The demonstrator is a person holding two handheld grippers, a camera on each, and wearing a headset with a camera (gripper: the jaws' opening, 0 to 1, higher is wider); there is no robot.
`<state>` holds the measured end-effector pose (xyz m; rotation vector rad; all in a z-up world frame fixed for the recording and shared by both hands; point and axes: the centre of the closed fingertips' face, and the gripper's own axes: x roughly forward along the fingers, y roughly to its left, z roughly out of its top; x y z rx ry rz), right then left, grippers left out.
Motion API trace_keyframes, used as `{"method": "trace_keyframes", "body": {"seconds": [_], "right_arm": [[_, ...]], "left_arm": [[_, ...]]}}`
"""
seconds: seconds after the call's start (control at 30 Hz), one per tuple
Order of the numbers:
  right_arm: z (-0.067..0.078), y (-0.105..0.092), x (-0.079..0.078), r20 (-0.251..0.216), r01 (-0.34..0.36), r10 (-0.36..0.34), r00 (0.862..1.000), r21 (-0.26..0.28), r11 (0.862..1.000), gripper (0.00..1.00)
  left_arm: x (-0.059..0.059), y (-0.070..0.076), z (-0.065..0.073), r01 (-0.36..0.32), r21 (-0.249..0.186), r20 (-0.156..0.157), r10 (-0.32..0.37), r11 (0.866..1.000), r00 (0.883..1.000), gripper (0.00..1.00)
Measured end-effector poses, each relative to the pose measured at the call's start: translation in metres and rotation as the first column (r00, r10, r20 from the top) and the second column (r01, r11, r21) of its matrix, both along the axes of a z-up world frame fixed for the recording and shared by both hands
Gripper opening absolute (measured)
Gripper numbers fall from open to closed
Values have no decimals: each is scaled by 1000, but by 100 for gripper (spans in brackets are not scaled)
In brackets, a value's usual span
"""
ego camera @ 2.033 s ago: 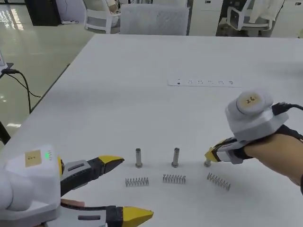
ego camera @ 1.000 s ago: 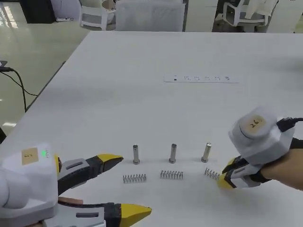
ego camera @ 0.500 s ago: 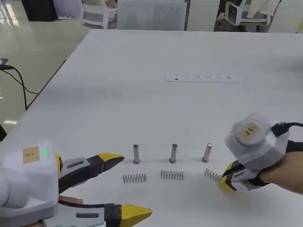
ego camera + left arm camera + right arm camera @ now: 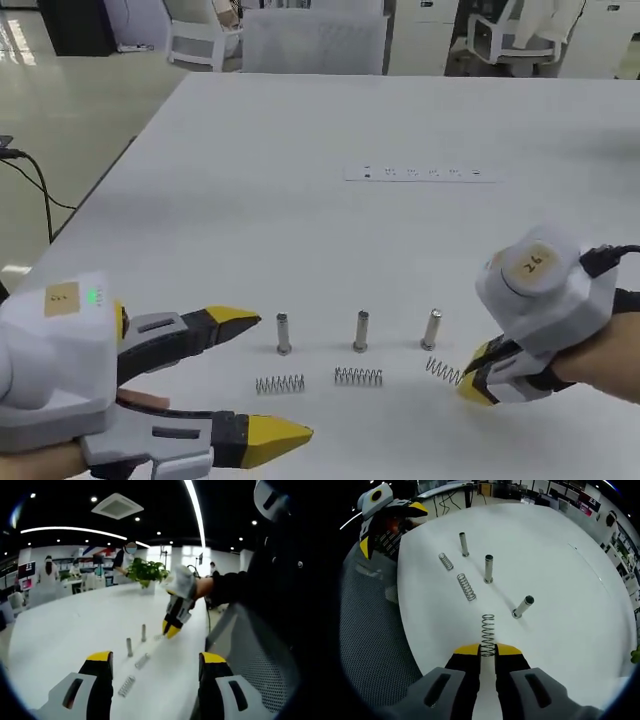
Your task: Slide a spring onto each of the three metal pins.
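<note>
The right gripper [image 4: 488, 652] has its fingers clamped on the near end of a coiled wire spring [image 4: 488, 629] lying on the white table [image 4: 560, 555], likely to keep the far end free for the nearby steel pin [image 4: 522, 607]. The left gripper [image 4: 156, 657] has its fingers apart.

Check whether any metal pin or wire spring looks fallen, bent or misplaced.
Nothing stands out: three silver metal pins stand in a row, two wire coil springs lie before them, the right gripper pinches the third spring.

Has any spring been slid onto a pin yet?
No, the three pins stand bare; two springs lie flat and the right gripper pinches the third spring.
</note>
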<state>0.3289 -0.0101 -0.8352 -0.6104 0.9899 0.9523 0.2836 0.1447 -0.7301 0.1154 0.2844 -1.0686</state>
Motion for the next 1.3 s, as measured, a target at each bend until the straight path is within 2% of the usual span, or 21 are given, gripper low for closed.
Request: {"method": "trace_keyframes", "body": {"seconds": [0.2, 0.43, 0.67, 0.97, 1.3], "right_arm": [[18, 13, -5, 0, -38, 38, 999, 30, 999, 7], [41, 34, -11, 28, -104, 103, 994, 66, 992, 7], [52, 47, -19, 52, -175, 172, 984, 66, 982, 7], [64, 62, -36, 56, -286, 283, 957, 64, 956, 7], [74, 78, -49, 73, -395, 391, 918, 53, 917, 7]], "left_arm": [[5, -12, 8, 39, 7, 17, -39, 999, 999, 64], [11, -27, 18, 67, -10, 32, -66, 998, 997, 60], [13, -41, 13, 89, 0, 26, -89, 996, 996, 55], [7, -53, 0, 128, 6, -8, -128, 992, 992, 40], [-2, -59, -8, 178, 27, -13, -178, 984, 984, 25]]}}
